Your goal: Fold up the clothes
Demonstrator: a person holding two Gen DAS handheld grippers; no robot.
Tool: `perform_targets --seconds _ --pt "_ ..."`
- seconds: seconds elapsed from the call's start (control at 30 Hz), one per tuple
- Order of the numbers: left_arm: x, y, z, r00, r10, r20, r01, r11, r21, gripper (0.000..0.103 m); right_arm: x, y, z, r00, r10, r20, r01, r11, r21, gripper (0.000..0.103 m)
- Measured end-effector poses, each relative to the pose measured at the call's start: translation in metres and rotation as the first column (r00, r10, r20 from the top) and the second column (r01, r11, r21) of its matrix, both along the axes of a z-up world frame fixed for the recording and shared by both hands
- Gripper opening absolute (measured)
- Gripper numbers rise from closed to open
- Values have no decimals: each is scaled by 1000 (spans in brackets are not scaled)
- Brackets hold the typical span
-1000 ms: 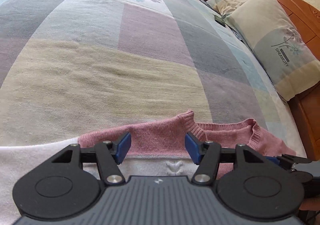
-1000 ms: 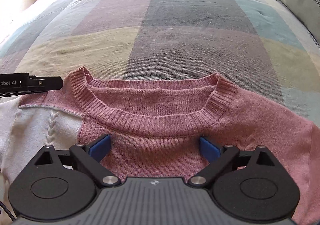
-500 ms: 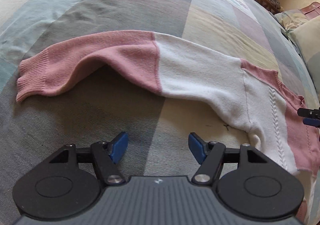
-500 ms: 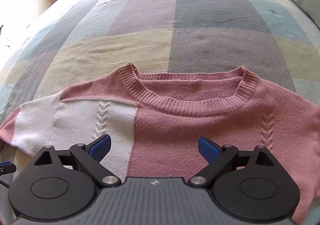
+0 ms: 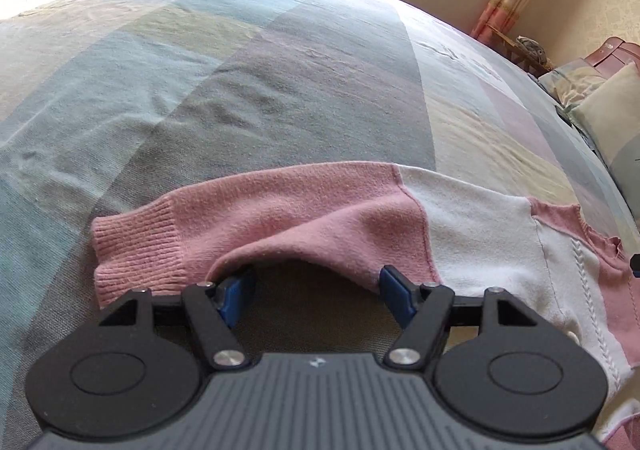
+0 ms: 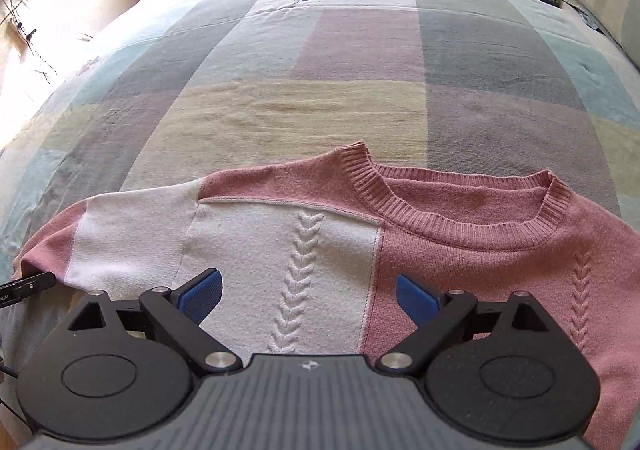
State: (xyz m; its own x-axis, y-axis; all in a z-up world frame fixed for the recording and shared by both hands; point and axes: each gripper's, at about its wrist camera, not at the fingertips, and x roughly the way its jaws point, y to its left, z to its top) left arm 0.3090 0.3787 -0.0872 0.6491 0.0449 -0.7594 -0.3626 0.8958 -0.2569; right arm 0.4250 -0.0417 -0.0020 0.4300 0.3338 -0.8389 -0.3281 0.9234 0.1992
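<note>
The bed (image 6: 304, 50) fills both views, its patchwork cover bare beyond the sweater and out to the far edge, so there is plenty of room to swing cloth inward. Pillows (image 5: 612, 118) sit well apart at the headboard side.

The sweater (image 6: 460, 250) lies face up near the front edge of the bed, collar (image 6: 460, 210) toward the far side, body roughly flat. Its sleeve (image 5: 280, 210) stretches out sideways, humped in the middle, and ends in a ribbed cuff (image 5: 136, 250).

The step in hand looks like the first sleeve fold. The left gripper (image 5: 312, 290) sits low at the sleeve's near edge; its jaws have just been opening, and stand fairly wide with only bedcover between them, gripping nothing. The right gripper (image 6: 308, 296) hovers over the white chest panel with its 2 jaws wide apart and empty.

Next, the left likely needs to pinch the sleeve by the cuff and carry it across the chest. The soft knit may sag or bunch at the hump.
</note>
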Motion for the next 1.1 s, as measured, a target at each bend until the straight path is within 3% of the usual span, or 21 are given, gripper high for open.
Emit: perform_targets --seconds 0.2,0.3,0.4,0.47,0.6,0.63,0.67,0.73,0.77,0.8,0.87,0.93,1.0,1.1 --pt "-21 42 18 993 109 42 -114 987 117 70 -11 15 5 1000 15 12 -15 1000 -12 96" --pt "-36 58 32 981 177 78 -185 976 118 70 -18 22 5 1000 25 8 -25 999 -22 96" --pt "-43 67 36 980 189 69 -194 978 79 71 -23 27 3 1000 28 -1 -28 999 -25 96" --pt "-34 68 30 986 168 9 -168 980 108 69 -26 31 2 1000 28 -8 -28 999 -23 96" --pt "-17 79 14 989 146 -33 -143 987 77 66 -29 43 1 999 40 -13 -41 999 -21 96" --pt "-11 82 7 989 136 -53 -132 988 76 60 -30 46 2 999 48 -9 -48 999 -24 96" --pt "-5 84 1 988 129 -84 -123 990 74 44 -30 49 3 998 56 -4 -56 998 -29 96" --pt "-1 76 -1 990 93 -105 -83 992 95 37 -32 55 5 997 71 5 -71 997 -38 97" --pt "1 71 1 993 65 -102 -53 992 118 18 -33 57 6 997 78 8 -78 996 -41 96" --pt "2 66 5 995 36 -97 -22 989 148 10 -34 59 6 996 85 10 -84 995 -44 96" --pt "4 55 13 996 -18 -87 36 978 205 9 -35 61 6 996 89 13 -88 995 -51 96" --pt "5 61 26 1000 3 -29 4 974 228 9 -36 62 6 996 90 15 -89 994 -59 96" --pt "6 70 39 999 44 27 -50 966 254 21 -37 63 5 996 85 12 -84 995 -54 96" --pt "14 78 53 996 90 20 -92 948 303 25 -37 65 4 997 81 9 -80 996 -48 96"
